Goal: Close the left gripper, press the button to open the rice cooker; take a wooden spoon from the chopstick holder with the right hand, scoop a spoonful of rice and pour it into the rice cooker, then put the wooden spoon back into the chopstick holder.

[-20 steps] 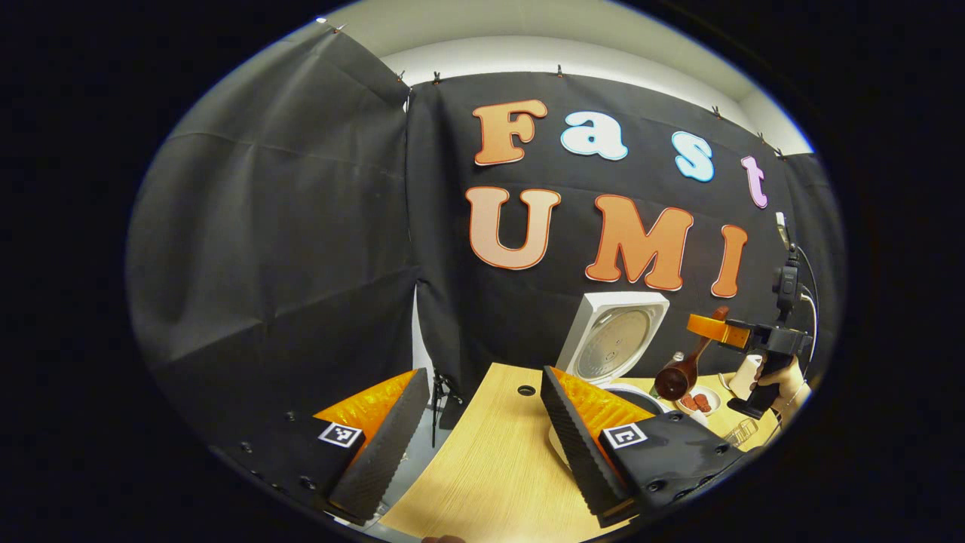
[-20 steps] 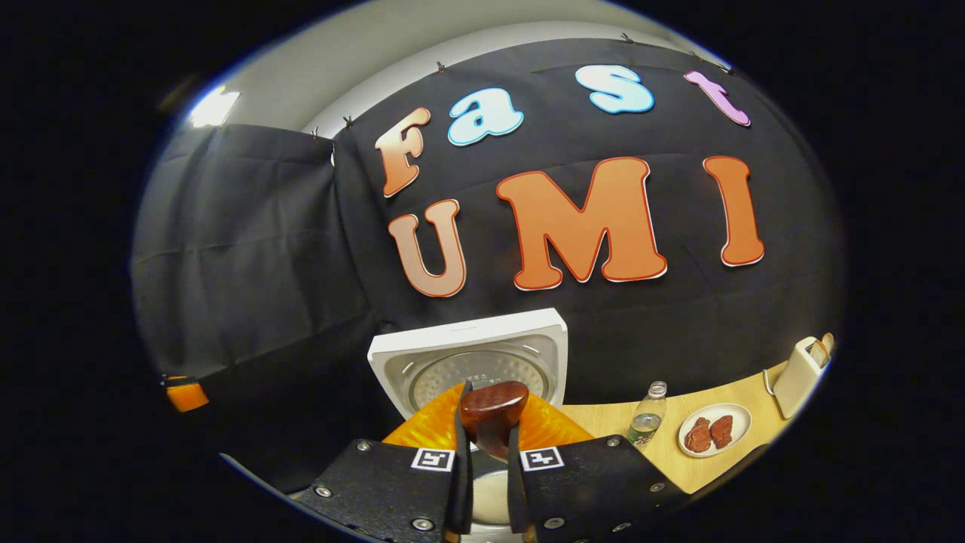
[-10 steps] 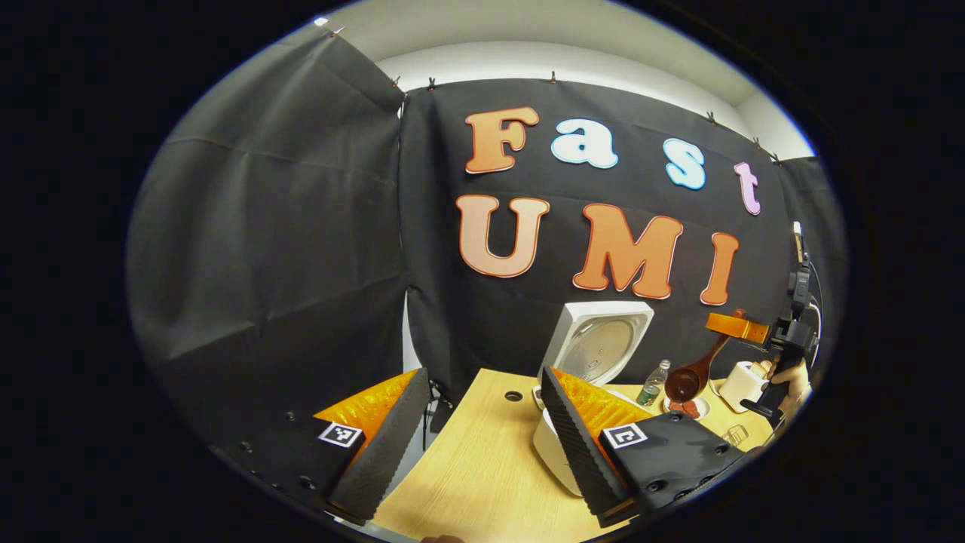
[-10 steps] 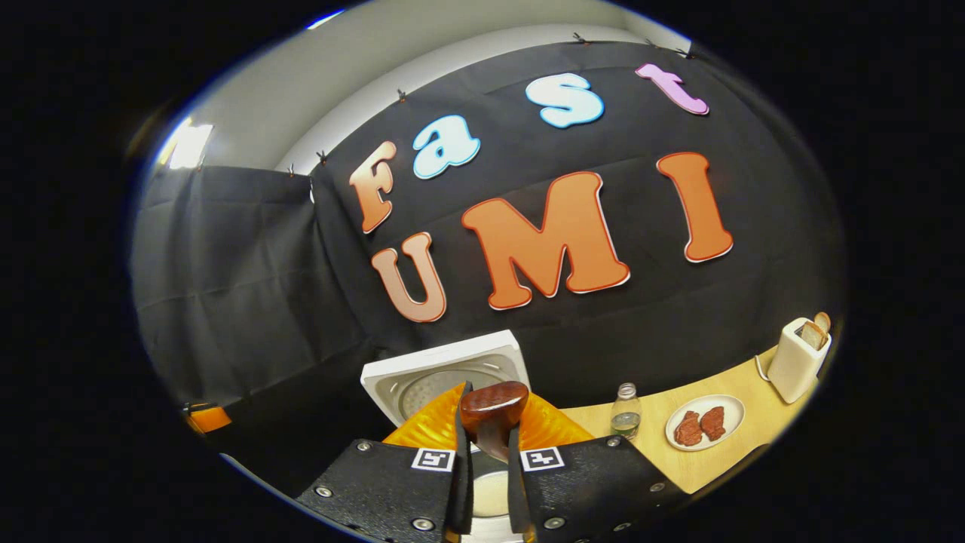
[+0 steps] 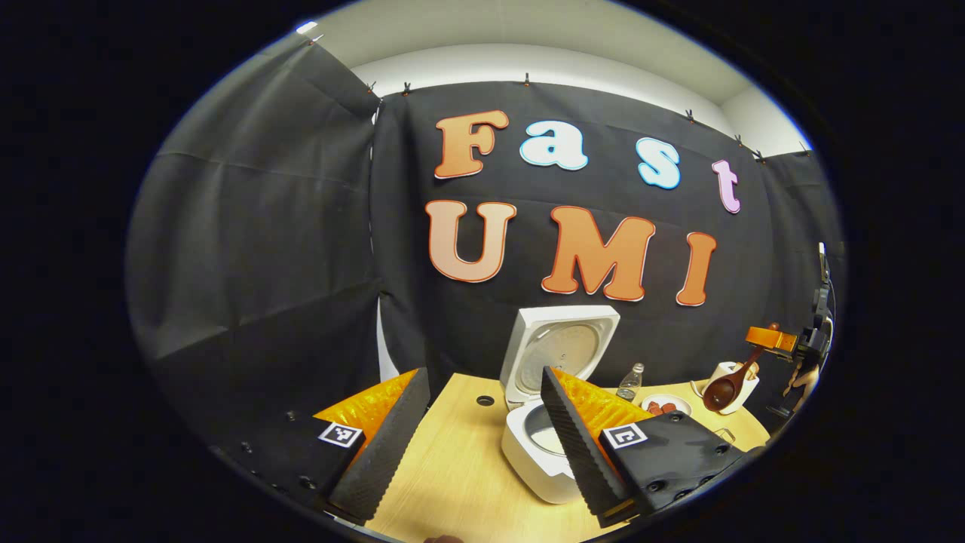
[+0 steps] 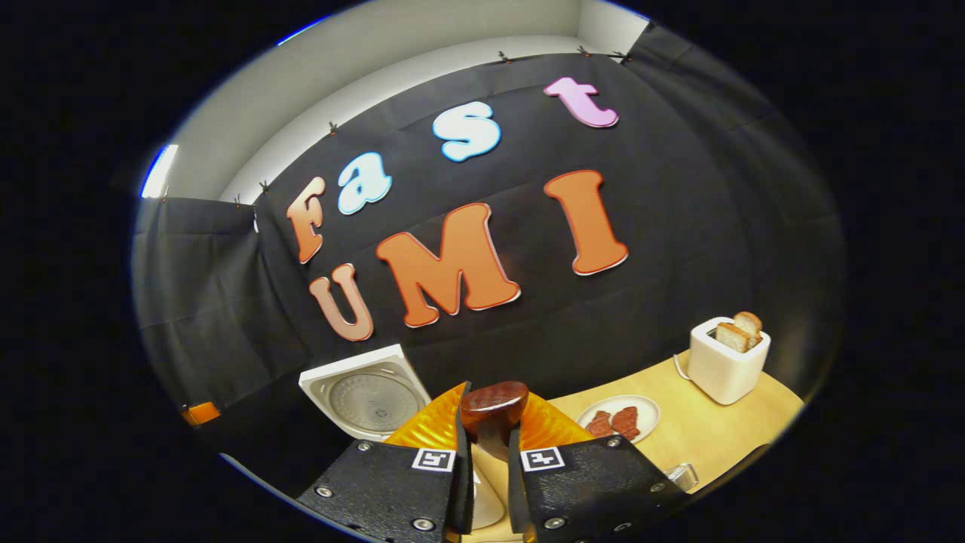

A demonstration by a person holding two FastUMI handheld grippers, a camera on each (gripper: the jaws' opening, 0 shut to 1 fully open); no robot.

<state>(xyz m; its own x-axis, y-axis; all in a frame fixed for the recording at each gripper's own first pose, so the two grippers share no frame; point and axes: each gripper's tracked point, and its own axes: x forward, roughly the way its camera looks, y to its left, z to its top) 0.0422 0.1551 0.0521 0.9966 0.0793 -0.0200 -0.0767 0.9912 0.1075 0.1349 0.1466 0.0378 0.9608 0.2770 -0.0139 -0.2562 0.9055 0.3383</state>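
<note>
Two tools catalogued, with the items on a pale wooden surface (image 5: 452,483), listed left to right. Left tool (image 5: 482,445), left gripper view: fingers spread wide, nothing between them, held above the near part of the surface. Rice cooker (image 5: 535,452), white: stands on the surface just beyond the left tool's right-hand finger, which covers part of its body; lid (image 5: 562,351) raised upright at the back, inner pot open to view. Clear bottle (image 5: 629,382): upright on the surface, right of the cooker lid. White plate (image 6: 618,417) with two reddish pieces of food: right of the bottle, lying flat. White toaster (image 6: 727,362): toward the far right of the surface, two slices of bread standing up out of its slots. Right tool (image 6: 490,445), right gripper view: fingers pressed in on the dark handle of the wooden spoon (image 6: 494,407), handle end showing between them. In the left gripper view the same spoon (image 5: 730,385) hangs bowl downward, in the air in front of the toaster, gripped at its upper end, well to the right of the cooker. Chopstick holder: cannot be made out for certain.
</note>
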